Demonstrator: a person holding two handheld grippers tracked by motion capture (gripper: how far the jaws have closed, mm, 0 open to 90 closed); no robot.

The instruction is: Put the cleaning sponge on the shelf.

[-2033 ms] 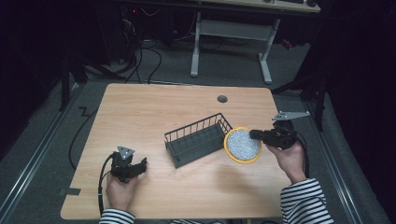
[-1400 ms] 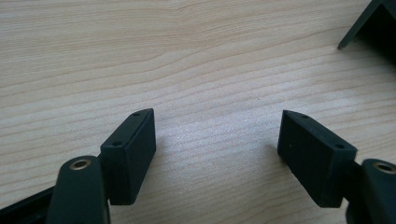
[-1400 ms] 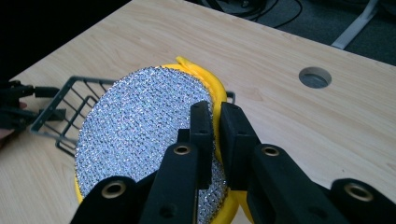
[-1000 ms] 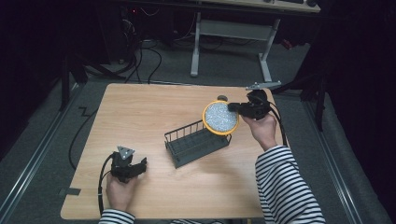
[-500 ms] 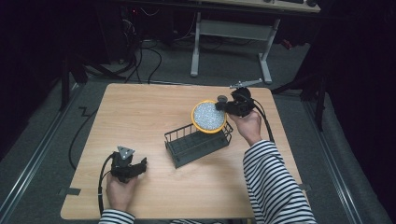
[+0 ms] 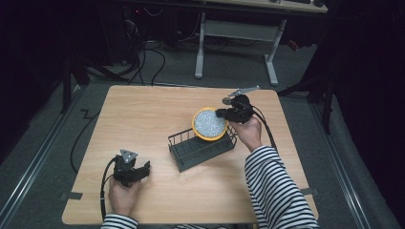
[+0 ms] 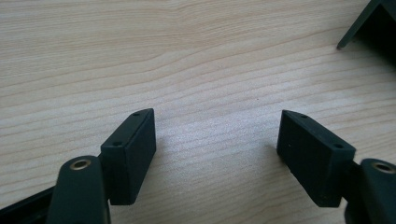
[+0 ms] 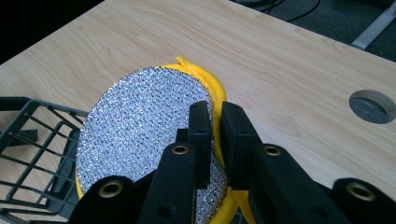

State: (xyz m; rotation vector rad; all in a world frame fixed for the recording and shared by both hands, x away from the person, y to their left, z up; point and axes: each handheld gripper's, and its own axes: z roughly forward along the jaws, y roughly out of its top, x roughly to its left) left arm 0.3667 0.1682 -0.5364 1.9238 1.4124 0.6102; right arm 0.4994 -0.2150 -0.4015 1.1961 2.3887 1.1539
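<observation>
— What has changed in the last moments?

— My right claw (image 6: 223, 113) carried the yellow scouring pad (image 6: 208, 125) from the right edge of the table (image 6: 143, 109), around behind the wire basket (image 6: 200, 151), and now lower over its far end. The jaws are clamped on the pad's yellow rim; in the right gripper view the rim sits tight between them.

— And the pad, where is it now?

— Hanging over the basket's far right part, silver side up, not yet inside. I judge the drop comes next.

— Your other claw?

— My left claw (image 6: 138, 169) rests near the front left of the table, jaws apart, holding nothing, as before.
</observation>
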